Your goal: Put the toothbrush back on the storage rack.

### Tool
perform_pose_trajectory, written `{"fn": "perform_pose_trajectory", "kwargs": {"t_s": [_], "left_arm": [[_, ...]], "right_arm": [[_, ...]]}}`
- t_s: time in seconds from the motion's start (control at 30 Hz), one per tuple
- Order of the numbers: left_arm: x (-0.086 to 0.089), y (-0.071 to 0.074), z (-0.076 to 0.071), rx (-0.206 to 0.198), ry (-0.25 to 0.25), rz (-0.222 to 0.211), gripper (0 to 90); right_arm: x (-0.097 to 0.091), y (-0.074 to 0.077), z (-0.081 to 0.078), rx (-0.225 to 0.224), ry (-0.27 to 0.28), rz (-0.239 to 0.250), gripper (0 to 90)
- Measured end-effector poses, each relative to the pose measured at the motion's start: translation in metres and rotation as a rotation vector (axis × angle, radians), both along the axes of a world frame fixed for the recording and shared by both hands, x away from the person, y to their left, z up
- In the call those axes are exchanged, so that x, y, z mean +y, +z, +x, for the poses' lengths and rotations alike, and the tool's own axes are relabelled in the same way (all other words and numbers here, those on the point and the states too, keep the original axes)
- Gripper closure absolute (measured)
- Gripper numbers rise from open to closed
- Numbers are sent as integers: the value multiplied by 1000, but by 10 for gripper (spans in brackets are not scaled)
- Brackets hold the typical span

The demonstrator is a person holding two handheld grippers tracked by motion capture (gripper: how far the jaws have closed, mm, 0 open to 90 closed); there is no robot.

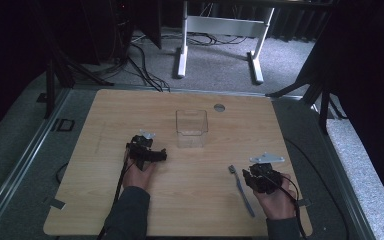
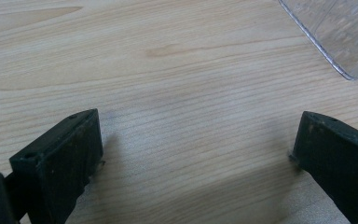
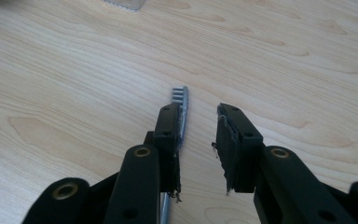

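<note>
A grey toothbrush (image 1: 241, 190) lies flat on the wooden table (image 1: 110, 115) at the front right, bristle head pointing away from the person. My right gripper (image 1: 249, 176) hovers low just right of it. In the right gripper view the toothbrush (image 3: 182, 100) runs along the inner face of the left jaw, and my right gripper (image 3: 198, 112) stands half open with a clear gap to the other jaw. An empty clear plastic box (image 1: 191, 129) stands at the table's middle. My left gripper (image 1: 147, 148) rests left of it, wide open over bare wood (image 2: 196, 140), with the box corner (image 2: 340, 37) ahead.
A round grey grommet (image 1: 219, 107) sits in the table behind the box. Black cables trail from both grippers toward the front edge. A white desk frame (image 1: 182, 45) stands on the carpet beyond the table, with dark curtains at both sides.
</note>
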State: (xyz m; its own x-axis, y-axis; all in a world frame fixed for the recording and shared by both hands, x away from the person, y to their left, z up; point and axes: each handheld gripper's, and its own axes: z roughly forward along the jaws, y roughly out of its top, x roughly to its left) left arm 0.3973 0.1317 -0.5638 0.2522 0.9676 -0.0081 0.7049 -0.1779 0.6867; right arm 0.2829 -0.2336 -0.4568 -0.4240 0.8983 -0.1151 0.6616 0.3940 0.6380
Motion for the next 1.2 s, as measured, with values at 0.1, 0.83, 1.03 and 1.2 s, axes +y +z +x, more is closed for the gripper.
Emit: {"fn": "perform_pose_trajectory", "kwargs": {"t_s": [0.1,0.83,1.03,1.2], "left_arm": [[0,0,0,0,0,0,14],[0,0,0,0,0,0,15],[0,0,0,0,0,0,14],[0,0,0,0,0,0,15]], "right_arm": [[1,-1,2,8,-8,0,708],[3,-10,12,76,-41,-53,645],[5,-11,16,100,-39,-48,607],[5,-14,18,128,-36,-54,607]]}}
